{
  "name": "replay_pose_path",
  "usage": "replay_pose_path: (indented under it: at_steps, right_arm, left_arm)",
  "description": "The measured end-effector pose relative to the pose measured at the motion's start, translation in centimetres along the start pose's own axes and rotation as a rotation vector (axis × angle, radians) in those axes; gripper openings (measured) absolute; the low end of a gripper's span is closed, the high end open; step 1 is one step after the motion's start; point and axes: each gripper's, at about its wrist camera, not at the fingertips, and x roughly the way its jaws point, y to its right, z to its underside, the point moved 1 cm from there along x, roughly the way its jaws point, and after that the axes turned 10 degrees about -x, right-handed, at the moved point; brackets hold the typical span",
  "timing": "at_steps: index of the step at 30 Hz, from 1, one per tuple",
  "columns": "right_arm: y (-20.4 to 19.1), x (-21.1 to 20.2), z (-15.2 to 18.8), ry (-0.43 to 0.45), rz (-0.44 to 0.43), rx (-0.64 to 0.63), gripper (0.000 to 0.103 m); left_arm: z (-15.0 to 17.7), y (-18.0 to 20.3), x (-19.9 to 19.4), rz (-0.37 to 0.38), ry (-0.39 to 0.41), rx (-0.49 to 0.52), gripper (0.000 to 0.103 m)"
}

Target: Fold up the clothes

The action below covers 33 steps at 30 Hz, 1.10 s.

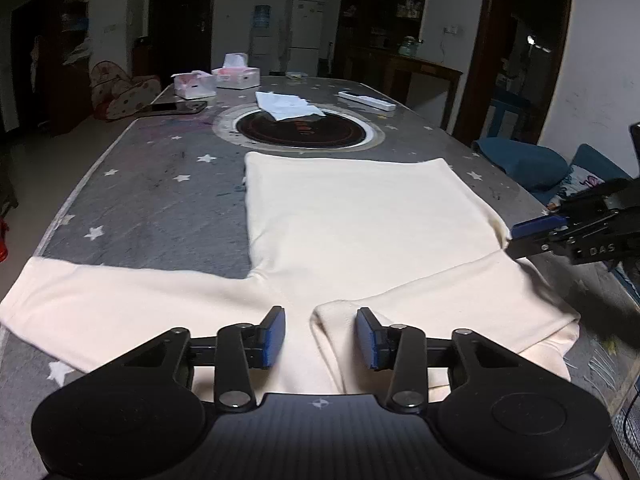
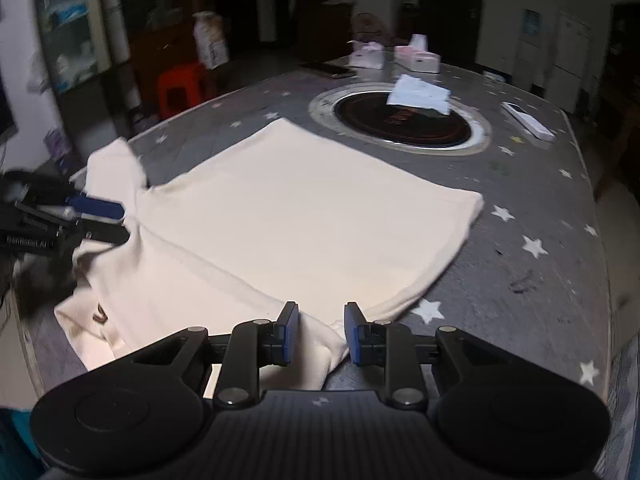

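Nearest the left wrist camera, the left gripper [image 1: 320, 338] hovers low over the collar end of a cream, soft-knit long-sleeved top [image 1: 360, 224], its blue-padded fingers [image 1: 274, 336] apart with nothing between them. The garment lies flat on the grey star-printed surface [image 1: 160, 192], body stretching toward the middle of the frame, one sleeve running out to the lower left and the other already folded in across the lower right.

In the right wrist view the right gripper [image 2: 320, 332] is at the bottom centre, jaws parted on either side of a bunched edge of the cloth near the sleeve seam; the cloth sits between the pads but they do not look closed on it. The same gripper shows at the right edge of the left view, beside the garment's side.

Beyond the top, in the upper middle, sit a round black inset hotplate [image 1: 300, 130] with a crumpled white paper [image 1: 288, 106] on it, two pink-and-white tissue boxes [image 1: 236, 76], a dark phone [image 1: 176, 108] and a white remote [image 1: 366, 100].

The fold looks early: one sleeve in, the other still spread. Next, I judge, each gripper must close on an edge and carry the outstretched sleeve or side inward without dragging the body.
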Motion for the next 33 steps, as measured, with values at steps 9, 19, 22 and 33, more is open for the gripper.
replay_pose_path:
  at_steps: [9,19,22,33]
  right_arm:
    - [-0.3,1.0,0.1,-0.02,-0.025,-0.066,0.024]
    - [-0.5,0.3,0.6,-0.024,0.024,-0.079,0.004]
    - [-0.1,0.0,0.9,-0.021,0.063,-0.046,0.003]
    - [0.2,-0.6,0.6,0.025,0.039,-0.06,0.011]
  left_arm:
    - [-0.5,0.4,0.1,-0.001,0.028,0.033,0.002]
    - [-1.6,0.7,-0.1,-0.003,0.062,0.057,0.002]
    - [-1.5,0.5,0.1,-0.014,0.055,0.057,0.002]
    - [-1.3,0.2,0.4,-0.025,0.038,0.068,0.026]
